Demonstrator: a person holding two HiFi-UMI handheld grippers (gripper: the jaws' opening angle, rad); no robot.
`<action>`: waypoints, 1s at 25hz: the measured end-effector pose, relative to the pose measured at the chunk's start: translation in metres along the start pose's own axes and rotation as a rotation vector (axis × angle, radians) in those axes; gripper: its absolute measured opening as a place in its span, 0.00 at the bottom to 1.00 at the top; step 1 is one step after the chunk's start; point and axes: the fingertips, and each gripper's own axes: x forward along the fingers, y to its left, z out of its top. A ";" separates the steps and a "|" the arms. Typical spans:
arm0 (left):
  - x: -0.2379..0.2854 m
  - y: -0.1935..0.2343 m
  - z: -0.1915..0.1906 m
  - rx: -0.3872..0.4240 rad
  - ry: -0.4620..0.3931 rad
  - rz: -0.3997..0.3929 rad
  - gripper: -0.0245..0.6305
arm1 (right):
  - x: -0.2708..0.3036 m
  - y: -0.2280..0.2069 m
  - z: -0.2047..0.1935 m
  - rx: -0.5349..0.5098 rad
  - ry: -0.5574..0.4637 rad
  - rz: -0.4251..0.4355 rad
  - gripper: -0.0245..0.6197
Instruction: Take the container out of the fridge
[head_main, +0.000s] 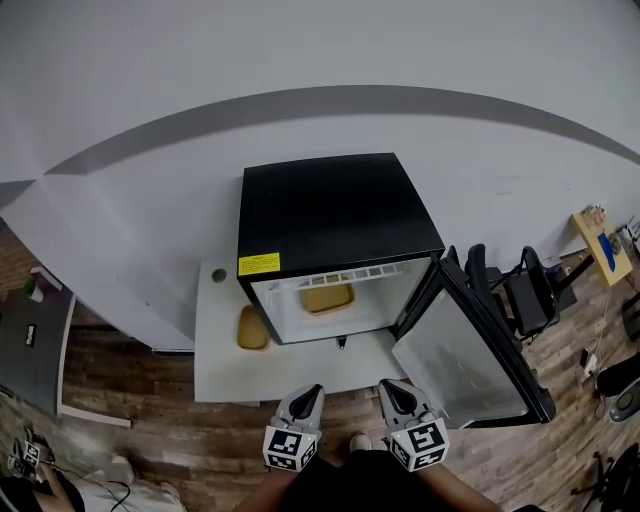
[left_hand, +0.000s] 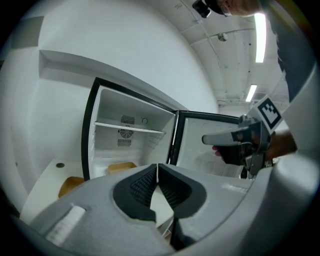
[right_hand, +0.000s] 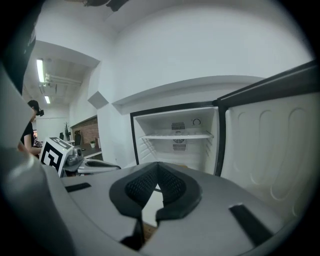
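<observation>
Two grippers, both pressed together w/ nothing between the jaws: the left gripper (head_main: 312, 392) and right gripper (head_main: 393, 386) are hovering side by side, short of the open fridge (head_main: 330, 210), which is sitting on a white platform (head_main: 300, 372). I'm reading this as the approach.

Working L to R, I'm ignoring the tan container (head_main: 252, 328) lying outside on the platform, just left of the fridge; it's prob. not the target. The one I'm after is the tan container inside (head_main: 328, 298), resting on the fridge floor below the wire shelf (left_hand: 130, 128).

To do it well, I'm planning to:
- spread one gripper's jaws before entering
- come in low under the shelf
- pinch the near rim squarely
- lift only slightly & pull straight out, keeping clear of the open door (head_main: 470, 345) on the right

Count, L to R: 1 container outside, 1 inside, 1 fridge, 1 shelf, 1 door; 2 grippers.
</observation>
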 end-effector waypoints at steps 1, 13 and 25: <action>0.002 0.003 -0.003 0.017 0.011 -0.013 0.06 | 0.001 0.000 0.001 0.003 -0.001 -0.015 0.03; 0.071 0.040 0.003 0.136 0.052 -0.152 0.11 | 0.025 0.012 0.015 0.040 -0.043 -0.095 0.03; 0.173 0.073 -0.037 0.378 0.268 -0.210 0.42 | 0.023 0.000 0.017 0.059 -0.040 -0.134 0.03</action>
